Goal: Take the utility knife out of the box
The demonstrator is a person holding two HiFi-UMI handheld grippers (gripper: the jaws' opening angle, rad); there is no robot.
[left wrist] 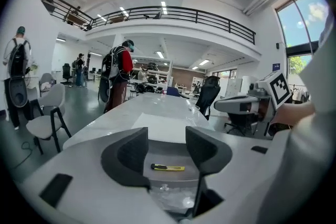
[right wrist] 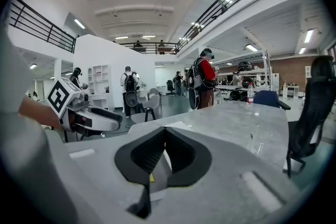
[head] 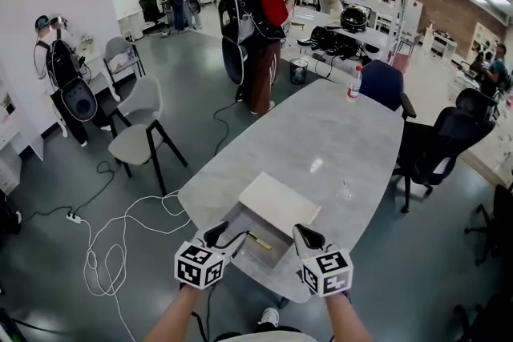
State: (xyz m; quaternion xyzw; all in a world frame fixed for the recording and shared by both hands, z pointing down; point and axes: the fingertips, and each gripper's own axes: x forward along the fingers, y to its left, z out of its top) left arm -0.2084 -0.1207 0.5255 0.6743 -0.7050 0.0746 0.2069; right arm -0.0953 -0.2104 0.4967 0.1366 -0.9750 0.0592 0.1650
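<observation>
A yellow utility knife (head: 258,240) lies flat on the floor of an open grey box (head: 237,222) at the near end of the table. The box's white lid (head: 279,203) rests just beyond it. My left gripper (head: 218,235) hovers at the box's near left edge, open and holding nothing. In the left gripper view the knife (left wrist: 168,167) shows in the gap of that gripper (left wrist: 167,135), farther ahead and untouched. My right gripper (head: 305,235) is at the box's near right corner. Its pads meet in the right gripper view (right wrist: 165,134), with only a yellow sliver of knife (right wrist: 151,178) showing below.
A clear glass (head: 345,190) stands to the right of the lid and a water bottle (head: 353,82) at the table's far end. Office chairs (head: 433,146) line the right side. A person (head: 260,28) stands beyond the far end. White cables (head: 120,236) trail on the floor at left.
</observation>
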